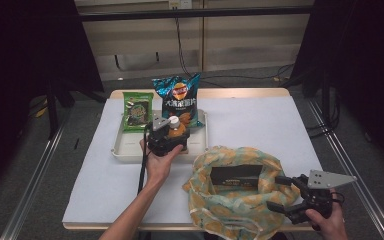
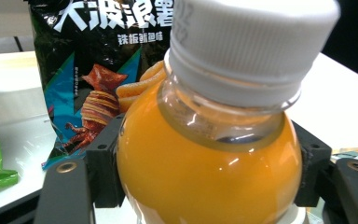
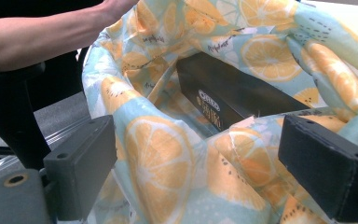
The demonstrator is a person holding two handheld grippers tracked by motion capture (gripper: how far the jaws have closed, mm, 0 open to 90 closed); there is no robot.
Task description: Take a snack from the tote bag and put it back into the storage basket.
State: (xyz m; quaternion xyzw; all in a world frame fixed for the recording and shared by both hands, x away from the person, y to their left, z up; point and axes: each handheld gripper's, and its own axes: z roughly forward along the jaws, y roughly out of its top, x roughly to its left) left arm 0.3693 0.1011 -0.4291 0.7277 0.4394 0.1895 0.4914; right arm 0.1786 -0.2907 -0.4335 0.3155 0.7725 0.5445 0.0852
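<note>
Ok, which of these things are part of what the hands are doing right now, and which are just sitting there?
In the job:
- juice bottle, between the left gripper jaws
- orange-print bag, its rim between the open right gripper jaws

Lying about:
- chip bag
- green snack pack
- tray
- black box inside the bag

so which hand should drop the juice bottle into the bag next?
Left. The left gripper already has its jaws around the juice bottle over the tray; the right gripper is at the bag rim, likely holding it open.
</note>
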